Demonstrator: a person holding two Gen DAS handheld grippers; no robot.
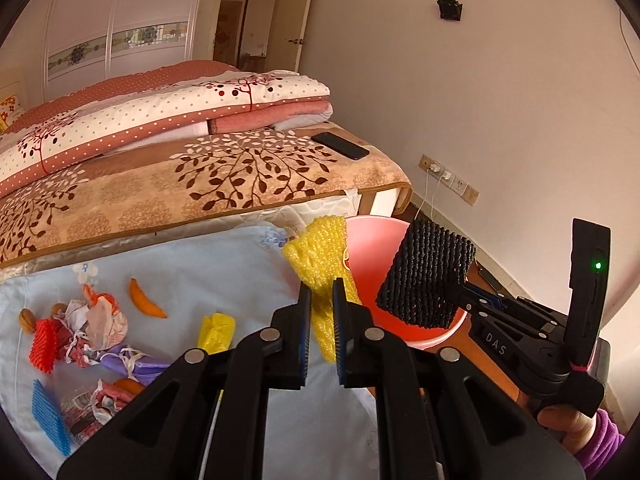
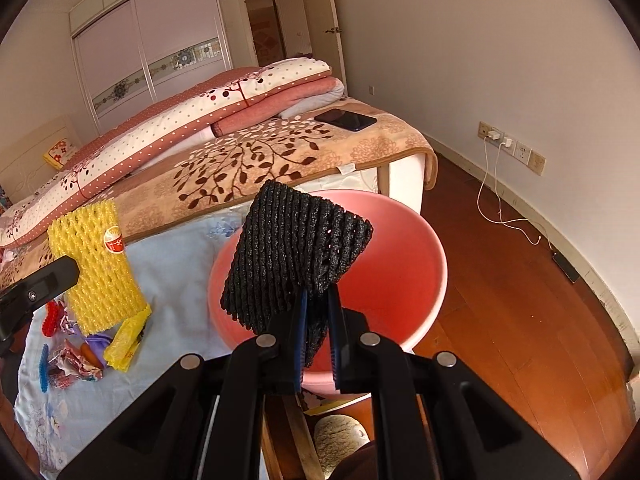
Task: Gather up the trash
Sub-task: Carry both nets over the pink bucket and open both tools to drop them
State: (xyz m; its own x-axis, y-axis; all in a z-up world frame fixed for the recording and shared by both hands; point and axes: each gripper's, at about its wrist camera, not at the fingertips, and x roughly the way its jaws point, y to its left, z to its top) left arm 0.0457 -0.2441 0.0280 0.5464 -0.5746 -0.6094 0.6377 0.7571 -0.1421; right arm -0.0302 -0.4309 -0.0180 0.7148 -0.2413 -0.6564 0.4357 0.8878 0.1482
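My left gripper (image 1: 322, 286) is shut on a yellow foam net (image 1: 320, 256) and holds it up beside the pink bin (image 1: 424, 340); the net also shows in the right wrist view (image 2: 96, 264). My right gripper (image 2: 317, 294) is shut on a black foam net (image 2: 288, 252) and holds it over the pink bin (image 2: 400, 280); this net also shows in the left wrist view (image 1: 428, 274). More trash lies on the light blue cloth (image 1: 200, 272): crumpled paper (image 1: 100, 320), an orange peel (image 1: 145, 300), a yellow wrapper (image 1: 218, 330), a red net (image 1: 42, 344) and a blue net (image 1: 48, 416).
A bed with a leaf-patterned blanket (image 1: 200, 184) and folded quilts (image 1: 160, 116) lies behind the cloth. A black phone (image 1: 340, 145) lies on the bed's corner. A wooden floor (image 2: 520, 300) with a charger cable (image 2: 504, 216) is at the right.
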